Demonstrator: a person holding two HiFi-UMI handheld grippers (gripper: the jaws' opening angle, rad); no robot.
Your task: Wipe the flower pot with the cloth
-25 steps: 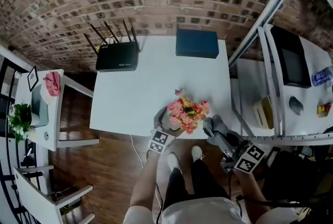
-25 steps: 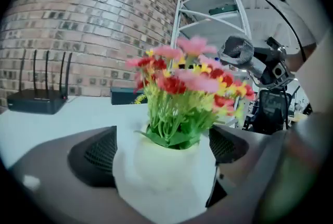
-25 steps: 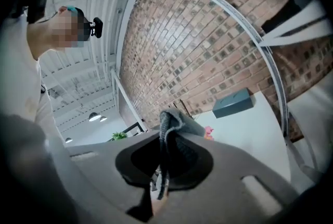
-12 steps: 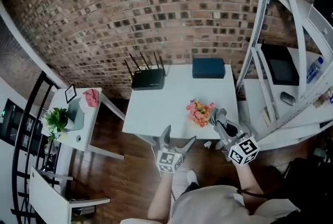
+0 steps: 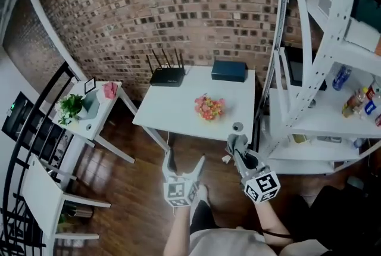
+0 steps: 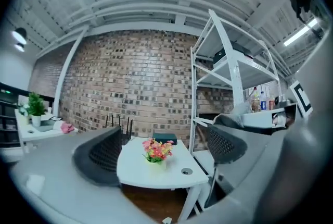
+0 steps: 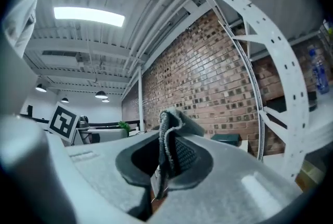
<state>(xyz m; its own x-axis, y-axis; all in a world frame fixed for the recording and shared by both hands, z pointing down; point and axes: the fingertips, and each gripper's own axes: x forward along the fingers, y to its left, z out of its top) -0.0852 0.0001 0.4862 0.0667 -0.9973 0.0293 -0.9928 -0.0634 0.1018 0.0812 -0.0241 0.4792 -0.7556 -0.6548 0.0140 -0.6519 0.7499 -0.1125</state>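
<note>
Out in front of the white table [image 5: 172, 109], I am holding both grippers over the wooden floor [image 5: 131, 189], well apart from the table's near edge. I am pointing them about level towards the brick wall [image 5: 178, 5].

I am carrying the left gripper [image 5: 185, 159] with its jaws standing fairly wide. They have just been closing a little, and nothing is sitting between the pads. Its own view is looking straight through the gap at the table beyond.

I am keeping the right gripper [image 5: 238, 144] clamped on the cloth [image 7: 167, 134] — a grey, folded piece. It is standing upright between the two pads, with its top edge poking above them.

I am seeing the flower pot [image 5: 209, 108] standing upright on the table, right of the middle, with pink and orange blooms hiding most of the pot itself. It is sitting well apart from both grippers, and neither one is touching it.

Behind it, a black router [image 5: 167, 75] and a dark blue box [image 5: 229, 71] are sitting side by side along the table's far edge, by the wall. A small round disc [image 5: 237, 127] is lying near the table's front right corner.

Off to the left, a side table [image 5: 89, 124] is carrying a green plant [image 5: 71, 107] and something pink that I cannot make out. On the right, a white rack [image 5: 333, 40] is holding a few bottles [image 5: 340, 77].
</note>
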